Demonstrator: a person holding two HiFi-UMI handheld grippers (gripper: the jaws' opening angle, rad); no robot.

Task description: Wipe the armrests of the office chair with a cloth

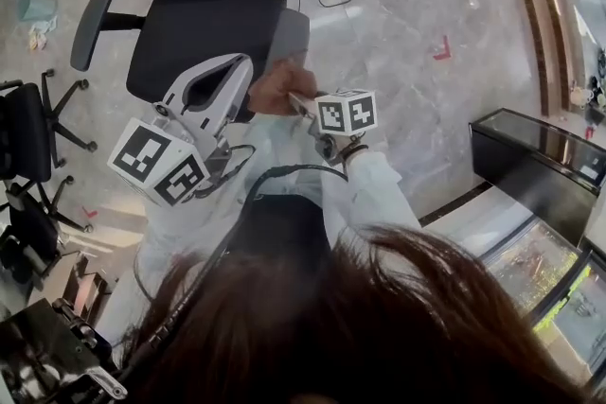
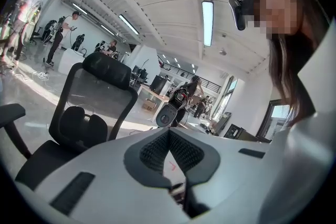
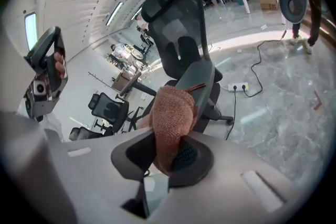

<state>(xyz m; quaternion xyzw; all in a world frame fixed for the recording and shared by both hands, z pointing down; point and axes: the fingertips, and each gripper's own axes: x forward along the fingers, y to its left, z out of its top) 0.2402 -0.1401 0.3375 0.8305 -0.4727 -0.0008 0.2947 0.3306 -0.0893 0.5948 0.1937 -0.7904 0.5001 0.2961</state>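
Rust-brown cloth (image 3: 170,113) sits clamped in our right claw (image 3: 168,152), at the grey armrest (image 3: 202,78) of the office chair (image 3: 176,42); our left claw (image 2: 169,139) has its tips together, empty.

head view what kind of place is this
Probably a big open-plan office or lab: a mesh office chair on a polished stone floor, spare chairs beside it, and long strip lights overhead.

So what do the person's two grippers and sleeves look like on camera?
The left gripper and right gripper are light grey plastic with dark textured pads. Each carries a white cube with black square markers. The sleeves are white, and a black cable loops over them.
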